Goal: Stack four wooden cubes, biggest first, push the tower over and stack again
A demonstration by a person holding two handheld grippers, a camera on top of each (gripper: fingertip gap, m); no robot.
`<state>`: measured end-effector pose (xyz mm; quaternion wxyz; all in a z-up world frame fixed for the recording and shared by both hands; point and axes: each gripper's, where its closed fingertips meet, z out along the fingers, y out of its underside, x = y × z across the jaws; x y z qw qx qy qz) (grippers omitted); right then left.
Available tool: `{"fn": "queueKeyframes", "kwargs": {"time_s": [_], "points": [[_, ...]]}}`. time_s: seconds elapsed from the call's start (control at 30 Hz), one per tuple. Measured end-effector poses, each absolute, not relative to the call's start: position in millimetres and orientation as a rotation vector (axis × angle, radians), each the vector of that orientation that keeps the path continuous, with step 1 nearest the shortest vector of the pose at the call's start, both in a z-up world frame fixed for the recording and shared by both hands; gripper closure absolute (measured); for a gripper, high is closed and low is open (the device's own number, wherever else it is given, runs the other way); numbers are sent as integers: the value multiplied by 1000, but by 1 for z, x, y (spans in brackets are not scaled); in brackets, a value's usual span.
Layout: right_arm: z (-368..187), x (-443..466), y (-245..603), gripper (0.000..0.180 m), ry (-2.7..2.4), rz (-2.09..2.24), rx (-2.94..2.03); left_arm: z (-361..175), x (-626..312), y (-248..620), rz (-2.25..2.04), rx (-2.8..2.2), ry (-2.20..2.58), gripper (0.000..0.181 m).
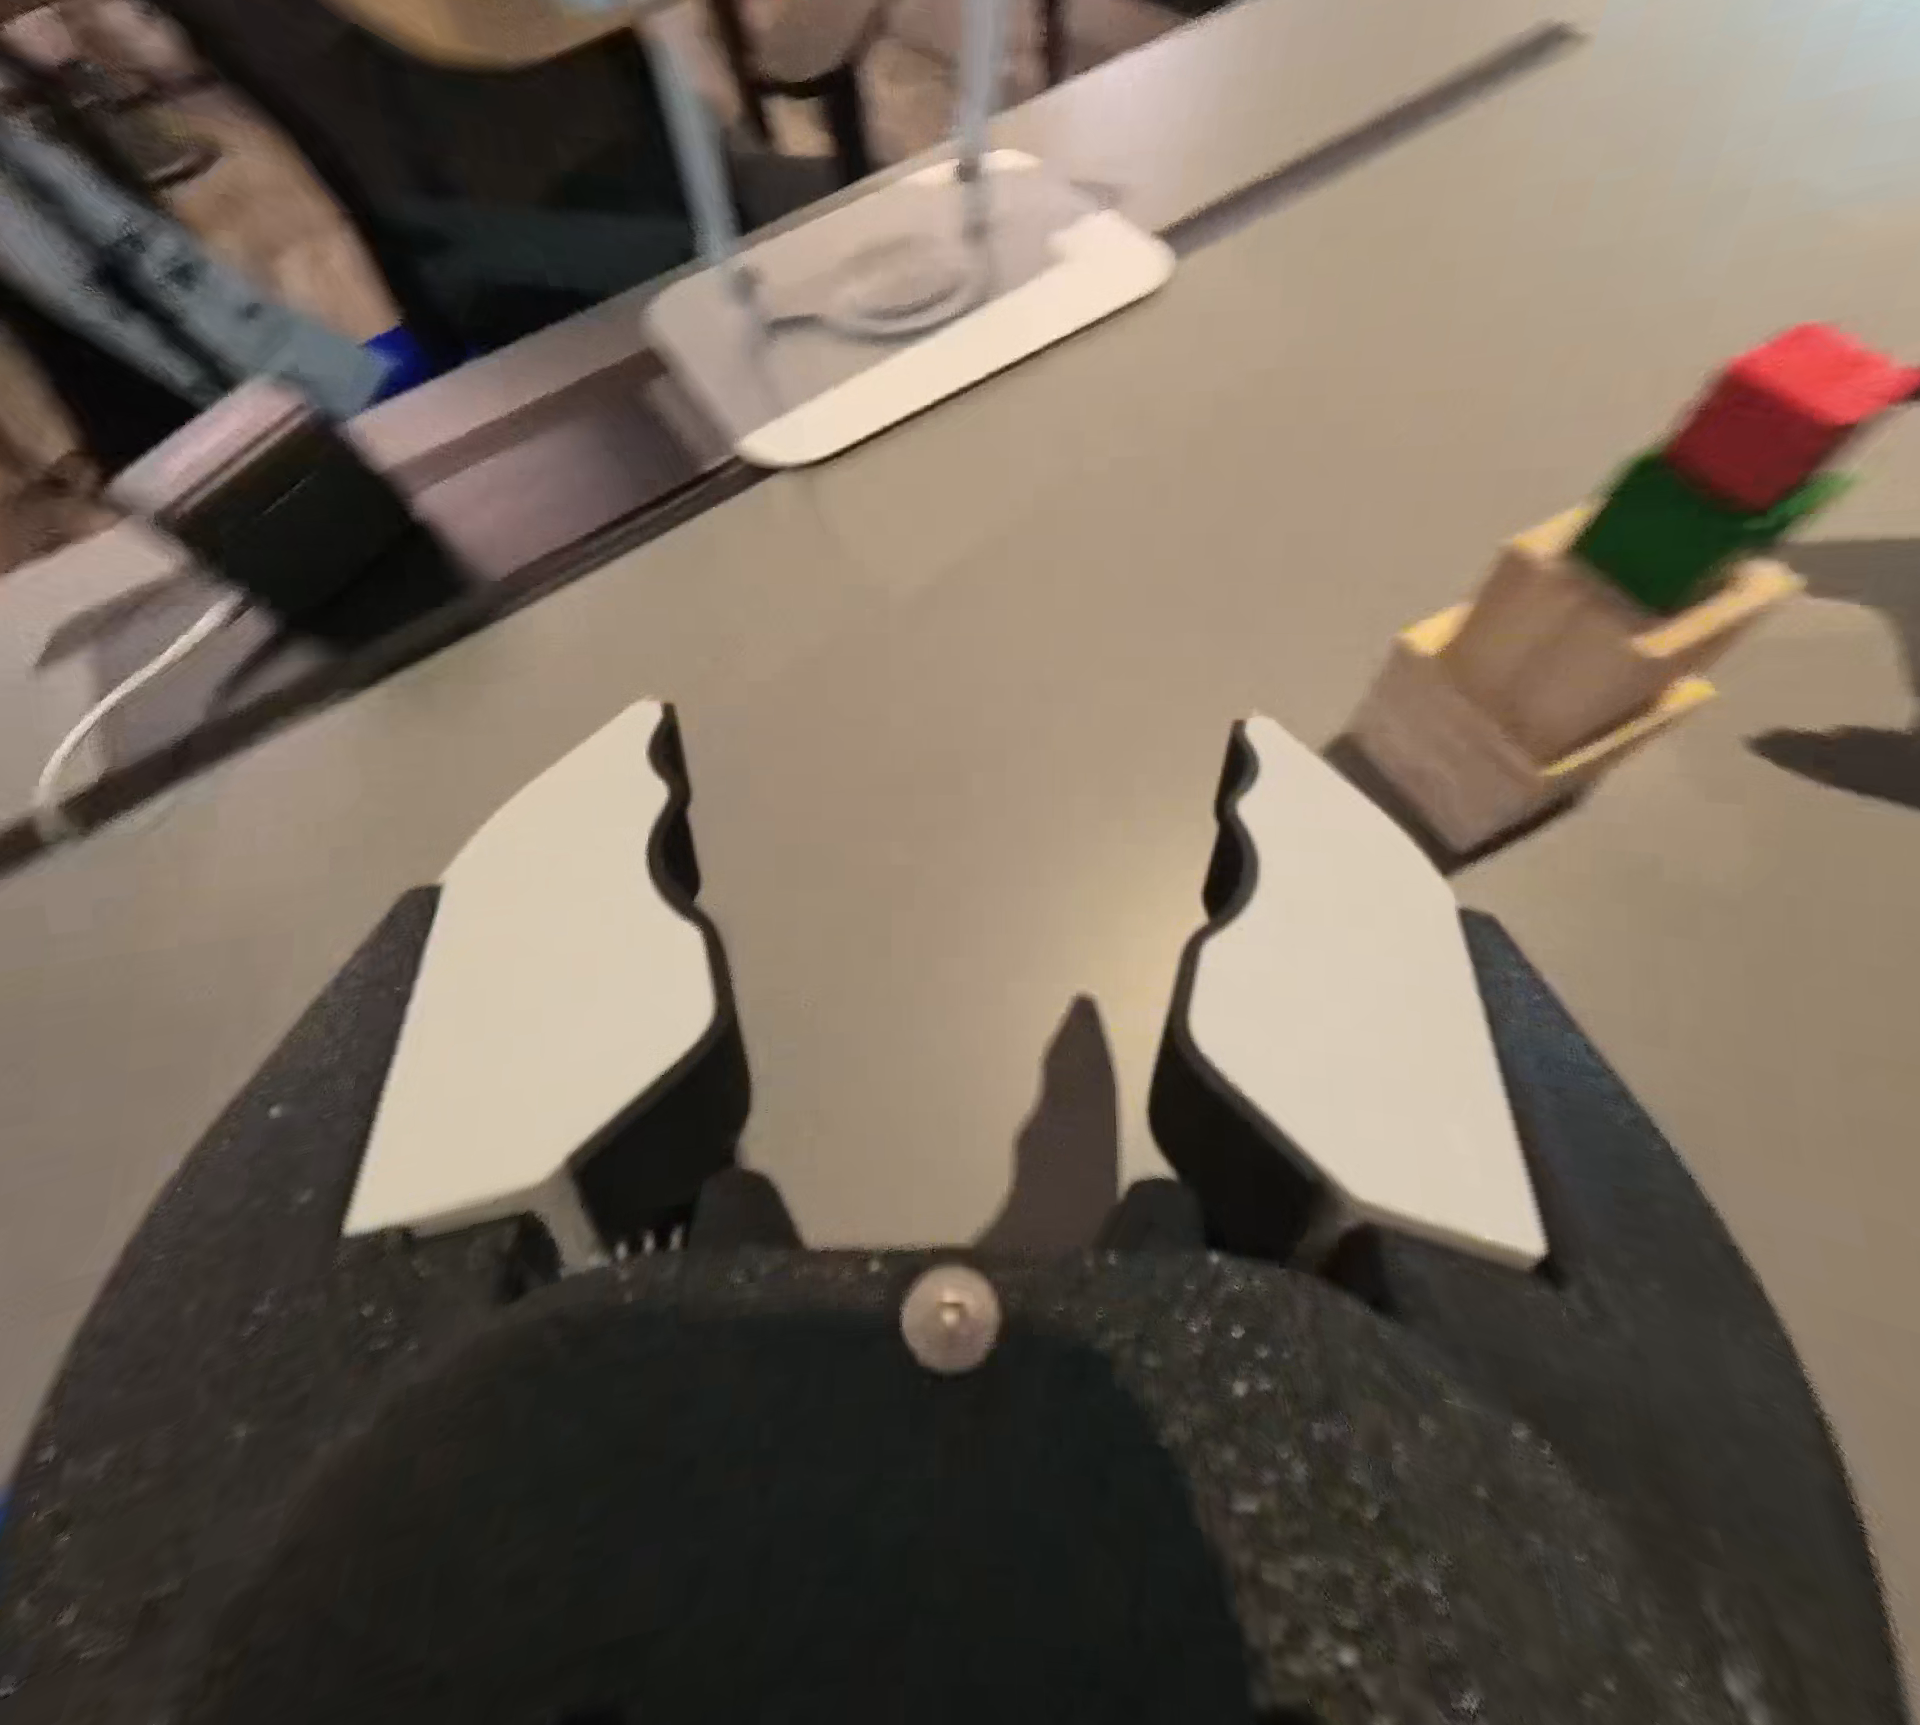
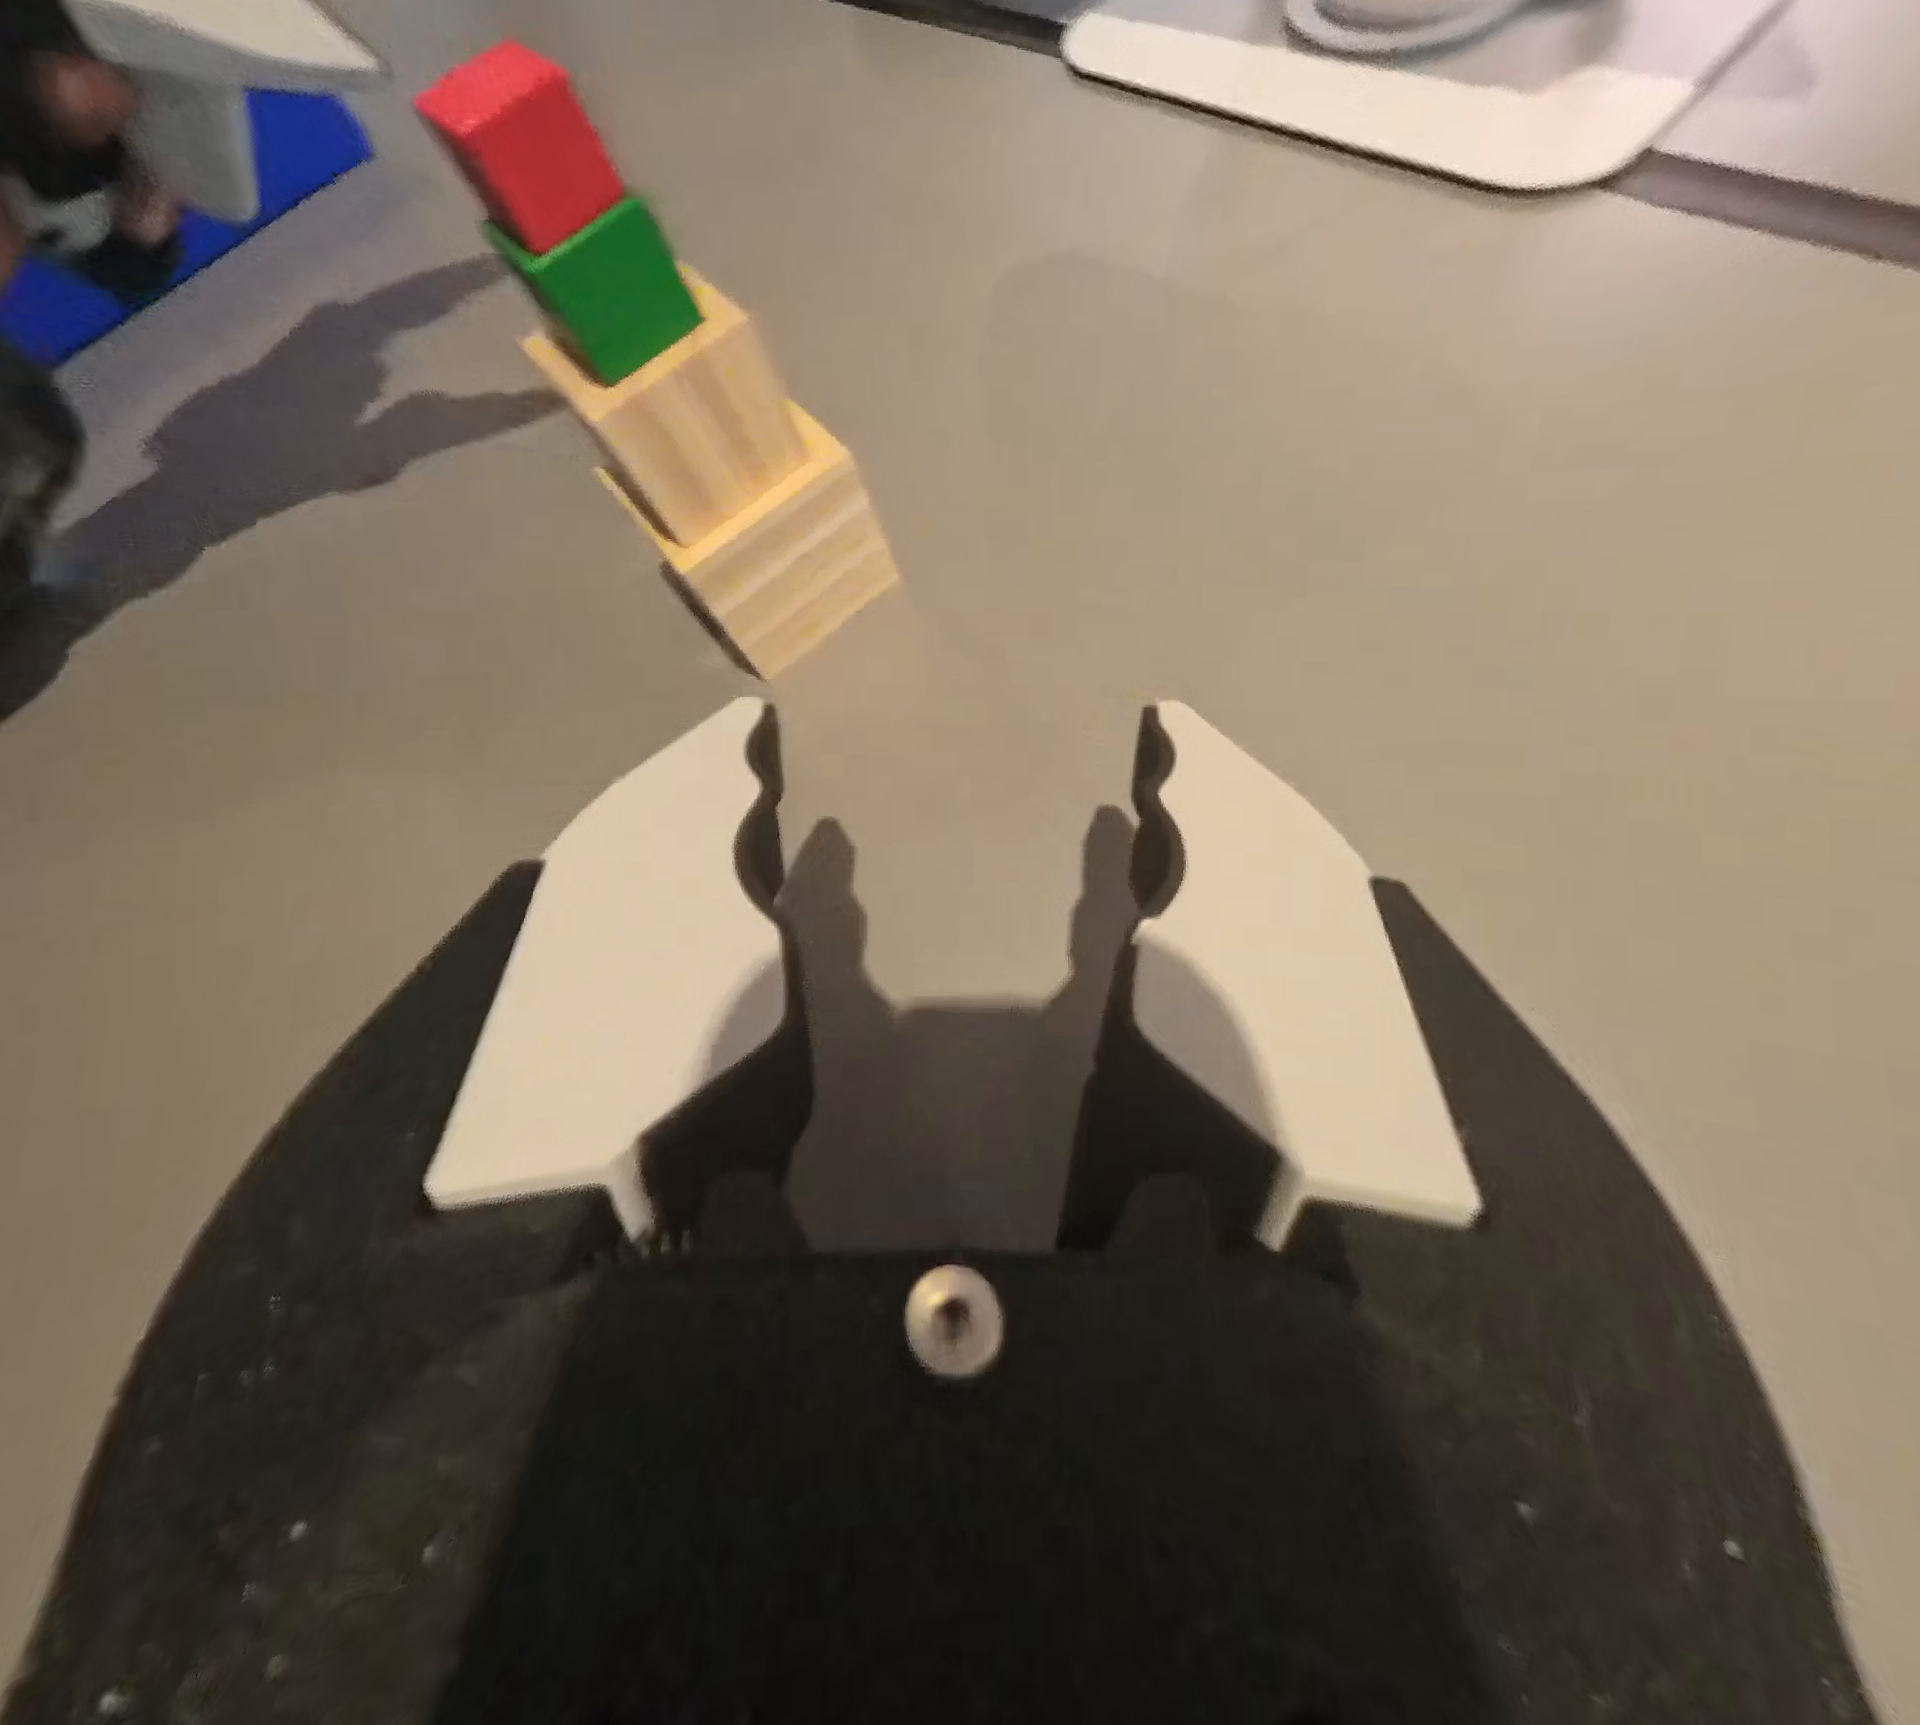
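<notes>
A tower of cubes stands on the grey table point(image 2: 1247, 449): a large plain wooden cube point(image 2: 790, 563) at the bottom, a smaller plain wooden cube point(image 2: 696, 418) on it, then a green cube point(image 2: 613, 293), then a red cube point(image 2: 525, 137) on top. In the left wrist view the same tower stands at the right: bottom cube point(image 1: 1455, 750), second cube point(image 1: 1558, 647), green cube point(image 1: 1662, 532), red cube point(image 1: 1787, 418). My left gripper point(image 1: 951, 730) is open and empty, left of the tower. My right gripper point(image 2: 956, 719) is open and empty, just in front of the tower's base.
A silver stand base point(image 1: 904, 325) with thin metal legs sits at the table's far side; it also shows in the right wrist view point(image 2: 1434, 23). A black box point(image 1: 301, 532) with a white cable point(image 1: 104, 719) lies by a dark groove. The other gripper point(image 2: 187, 75) shows at the left. From the right gripper's tips to the smaller plain wooden cube point(image 2: 696, 418) is close to 7 cm.
</notes>
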<state>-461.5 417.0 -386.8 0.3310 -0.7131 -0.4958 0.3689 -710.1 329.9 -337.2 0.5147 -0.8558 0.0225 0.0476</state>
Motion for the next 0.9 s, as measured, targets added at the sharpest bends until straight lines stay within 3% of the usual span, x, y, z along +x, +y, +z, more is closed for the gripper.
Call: {"fn": "queueKeyframes", "kwargs": {"time_s": [0.03, 0.3, 0.53, 0.6, 0.7, 0.9], "points": [[-386, -458, 421, 115, -1260, 929, -1912, -344, -725, 322, 162, -2053, -21, 82], [-365, -431, 440, 118, -1068, 673, -2139, -390, -783, 281, 249, -2101, -317, 58], [-382, -419, 438, 119, -1056, 505, -2391, -396, -789, 275, 208, -2089, -353, 58], [-383, -424, 436, 130, -1056, 514, -2413, -395, -788, 275, 208, -2084, -344, 58], [-380, -442, 423, 180, -1099, 636, -2439, -395, -786, 276, 210, -2090, -330, 58], [-384, -473, 410, 180, -1025, 703, -2593, -395, -789, 274, 206, -2090, -332, 60]]}}
